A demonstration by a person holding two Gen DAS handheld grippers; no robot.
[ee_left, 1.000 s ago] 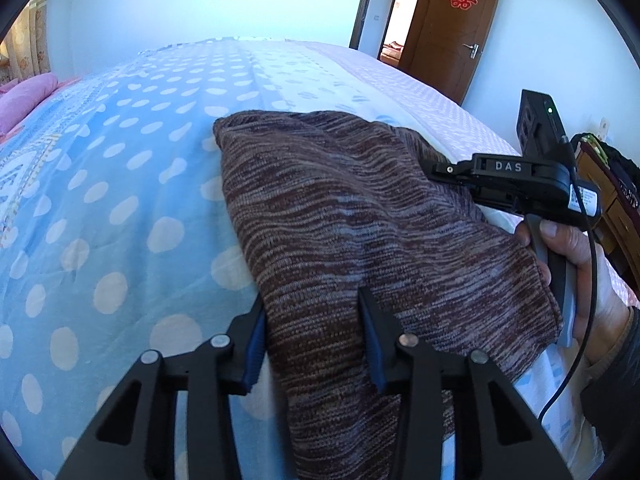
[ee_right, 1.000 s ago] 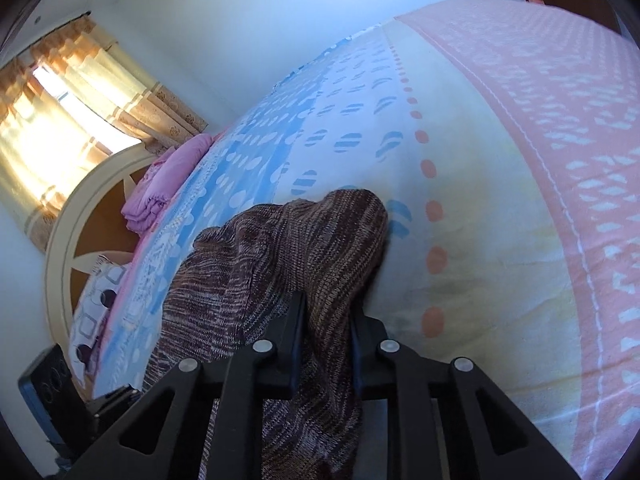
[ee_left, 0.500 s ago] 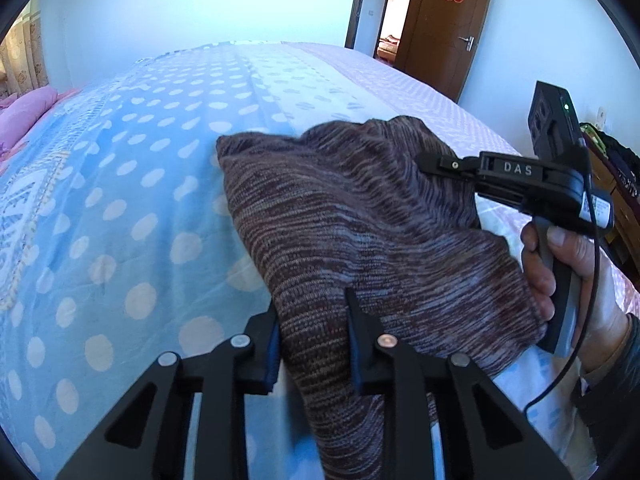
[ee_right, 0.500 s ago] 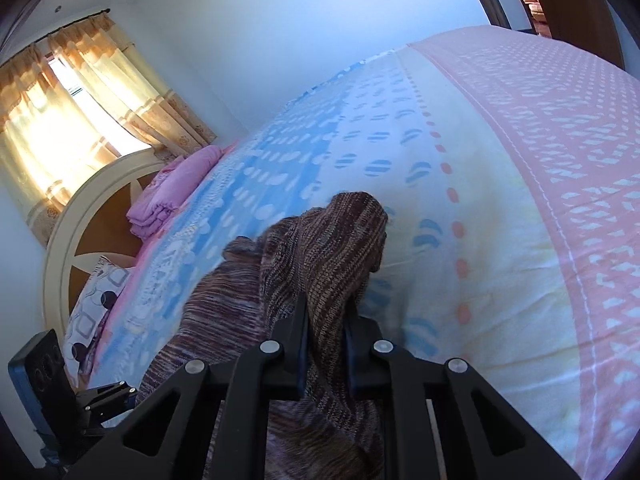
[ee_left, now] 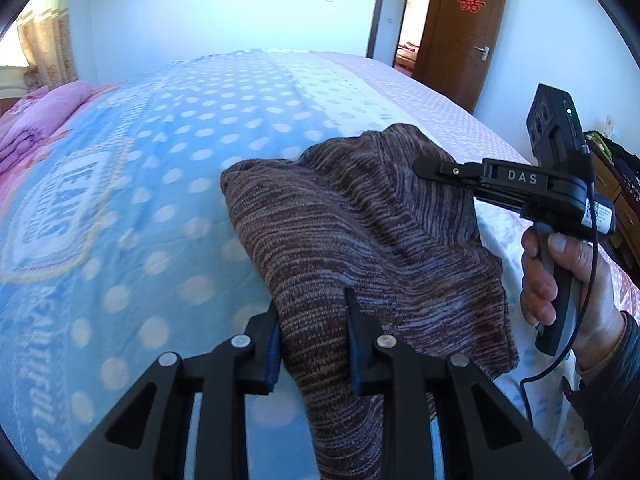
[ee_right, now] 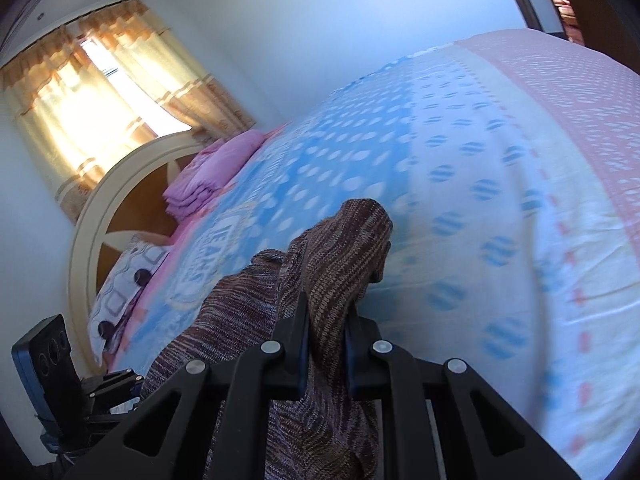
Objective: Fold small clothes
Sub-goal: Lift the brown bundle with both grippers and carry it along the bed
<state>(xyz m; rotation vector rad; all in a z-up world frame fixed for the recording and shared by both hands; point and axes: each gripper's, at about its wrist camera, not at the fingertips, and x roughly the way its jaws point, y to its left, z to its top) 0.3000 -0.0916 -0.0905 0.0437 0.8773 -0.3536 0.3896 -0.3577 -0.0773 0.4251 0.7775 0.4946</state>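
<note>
A brown and purple striped knit garment (ee_left: 360, 232) is held up over the bed between both grippers. My left gripper (ee_left: 314, 320) is shut on its near edge, and the cloth hangs down between the fingers. My right gripper (ee_right: 326, 312) is shut on another edge, with a bunched corner (ee_right: 352, 236) sticking up past the fingertips. The right gripper also shows in the left wrist view (ee_left: 424, 168), held by a hand, gripping the garment's far right side. The left gripper's body shows at the lower left of the right wrist view (ee_right: 104, 388).
The bed has a blue polka-dot cover (ee_left: 160, 200) with a white and pink band on the right (ee_right: 560, 160). A folded pink blanket (ee_right: 212, 172) and a pillow (ee_right: 120, 292) lie by the headboard (ee_right: 92, 240). A brown door (ee_left: 460, 32) and a cabinet (ee_left: 616, 200) stand at the right.
Both grippers have lifted and carried the garment further over the bed. The left gripper closed from open onto the cloth. The garment now hangs bunched between them.
</note>
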